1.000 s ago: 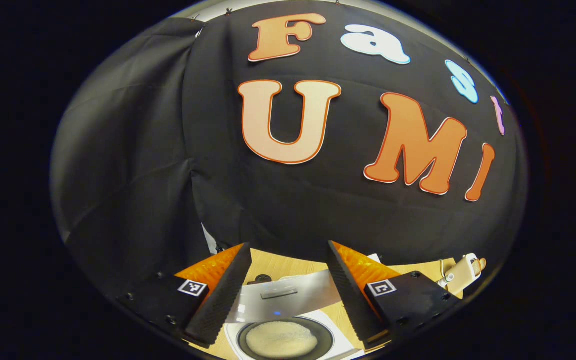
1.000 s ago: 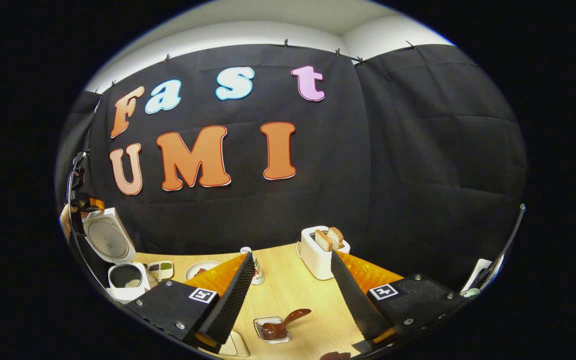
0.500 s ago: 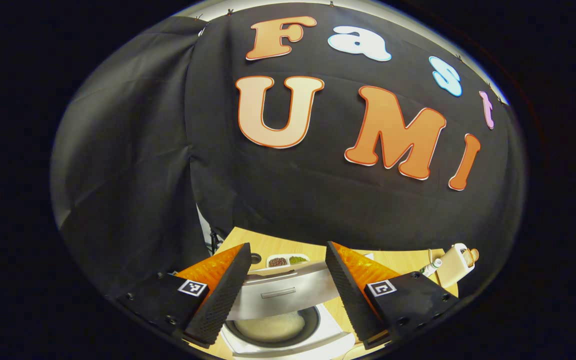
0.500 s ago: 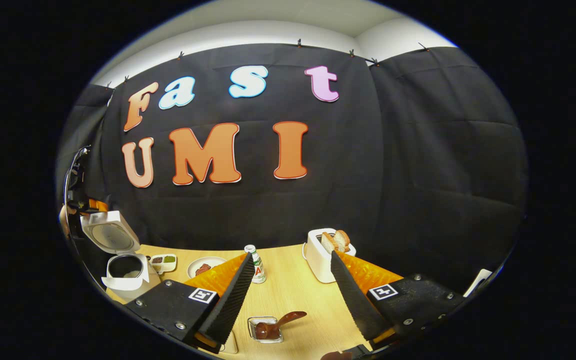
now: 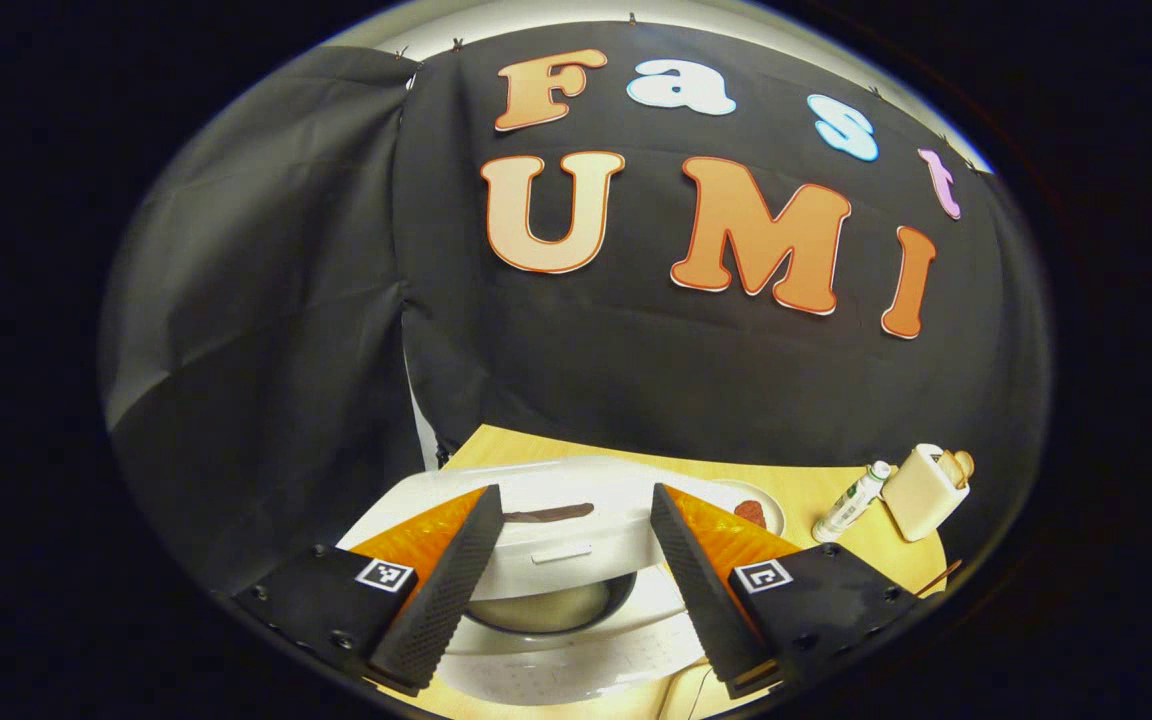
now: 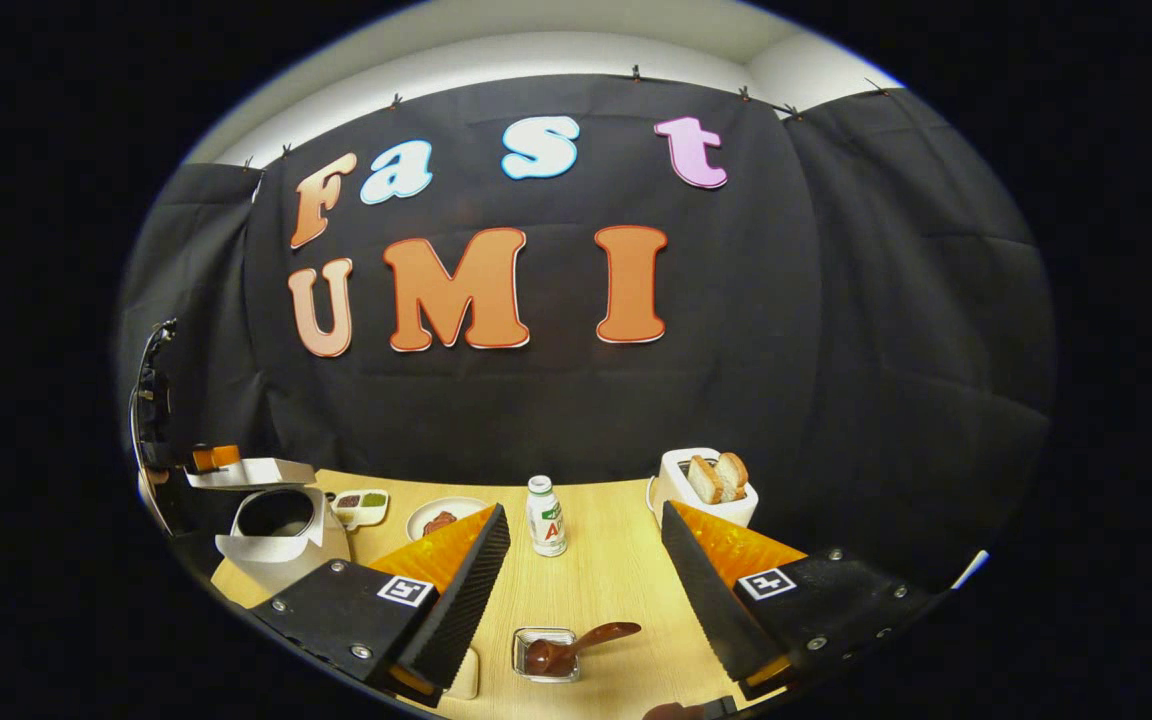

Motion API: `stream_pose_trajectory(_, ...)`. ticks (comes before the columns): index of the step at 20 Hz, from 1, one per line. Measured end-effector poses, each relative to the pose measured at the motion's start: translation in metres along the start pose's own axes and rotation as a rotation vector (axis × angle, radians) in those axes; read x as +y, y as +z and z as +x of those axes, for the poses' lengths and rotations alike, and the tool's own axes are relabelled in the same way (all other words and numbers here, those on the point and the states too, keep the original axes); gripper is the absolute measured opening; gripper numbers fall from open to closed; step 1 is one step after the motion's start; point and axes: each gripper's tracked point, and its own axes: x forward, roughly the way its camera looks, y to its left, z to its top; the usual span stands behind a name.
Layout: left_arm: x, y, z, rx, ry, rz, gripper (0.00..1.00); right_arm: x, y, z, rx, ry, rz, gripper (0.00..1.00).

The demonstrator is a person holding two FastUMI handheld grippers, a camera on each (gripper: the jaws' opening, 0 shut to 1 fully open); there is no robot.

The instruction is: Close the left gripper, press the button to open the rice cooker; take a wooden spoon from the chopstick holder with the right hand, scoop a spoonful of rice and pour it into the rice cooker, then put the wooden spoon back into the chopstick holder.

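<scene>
Fingers of the left gripper stand spread wide apart with nothing between them; they hang over the rice cooker, whose lid sits tilted partway down over the pot, the pale rice inside showing beneath its front edge. In the right gripper view the same cooker stands at the far left of the wooden table, its lid hovering nearly level above the dark pot.

The right gripper is likewise released, its fingers well apart and empty, above the table. Between them, farther off, lies one small clear dish with one dark wooden spoon resting in it, the handle sticking out to the right.

Counted on the table in the right gripper view: one rice cooker, one small tray with two compartments, one plate with something reddish on it, one small bottle standing upright, and one white toaster with two slices of bread standing in it. Bottle and toaster also appear at the right of the left gripper view, just beside each other.
</scene>
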Motion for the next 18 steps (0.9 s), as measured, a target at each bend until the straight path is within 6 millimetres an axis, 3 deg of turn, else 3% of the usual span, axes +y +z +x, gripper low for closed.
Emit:
stream_pose_trajectory(2,-0.003,-0.031,0.000,0.015,0.008,-0.009,1.00,0.003,-0.007,0.000,0.017,0.013,-0.020,0.95)
stream_pose_trajectory(10,0.013,-0.109,0.014,0.094,0.071,-0.051,0.99,0.002,-0.021,0.000,0.055,0.032,-0.034,0.95)
stream_pose_trajectory(12,0.016,-0.108,0.018,0.060,0.081,0.027,1.00,0.002,-0.026,0.001,0.071,0.034,-0.025,0.95)
stream_pose_trajectory(18,0.012,-0.101,0.019,0.007,0.067,0.028,1.00,0.000,-0.037,-0.005,0.086,0.018,-0.027,0.95)
